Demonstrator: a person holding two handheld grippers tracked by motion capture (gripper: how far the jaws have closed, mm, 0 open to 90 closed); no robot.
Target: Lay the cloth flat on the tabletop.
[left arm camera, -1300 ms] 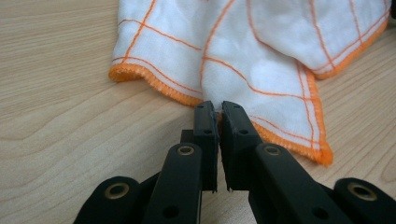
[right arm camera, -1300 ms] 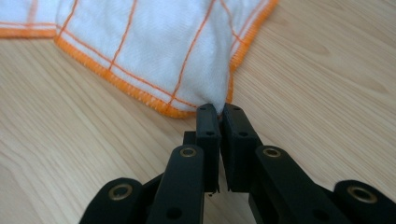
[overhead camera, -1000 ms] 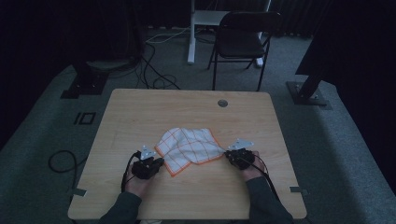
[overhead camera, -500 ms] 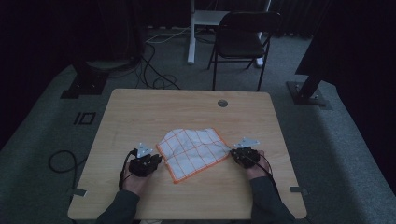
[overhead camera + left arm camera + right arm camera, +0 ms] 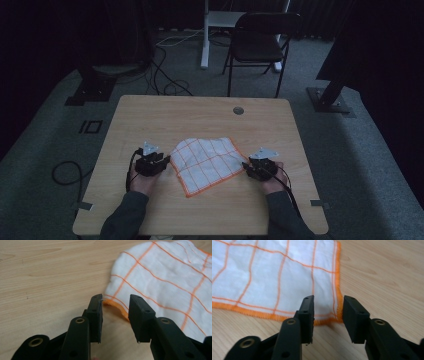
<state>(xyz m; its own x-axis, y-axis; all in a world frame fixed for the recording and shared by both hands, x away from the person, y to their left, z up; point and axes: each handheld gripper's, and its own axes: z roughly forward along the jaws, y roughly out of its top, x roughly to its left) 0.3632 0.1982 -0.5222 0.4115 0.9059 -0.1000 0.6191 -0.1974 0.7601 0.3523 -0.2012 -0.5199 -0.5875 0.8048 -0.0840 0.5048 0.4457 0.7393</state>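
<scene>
wooden worktop (image 5: 165,117) fills the middle of the room, dark carpet around it, a black folding chair (image 5: 260,37) beyond the far edge. small round grommet (image 5: 238,110) near the far edge of the worktop, right of centre. white cloth with orange grid lines (image 5: 205,159) lies spread flat, near half of the worktop, about centre, one corner pointing to the near edge, orange hem all round.

left tool (image 5: 159,164) sits at the cloth's left edge, held in the person's left hand (image 5: 141,181). its jaws have just been opening, now fairly wide; in the left gripper view the orange hem (image 5: 117,307) lies on the wood in the gap, pads not pressing it.

right tool (image 5: 248,169) at the cloth's right corner, in the right hand (image 5: 272,182). jaws just been opening too, moderately wide; in the right gripper view the cloth corner (image 5: 332,312) lies flat between them, released, nothing gripped.
</scene>
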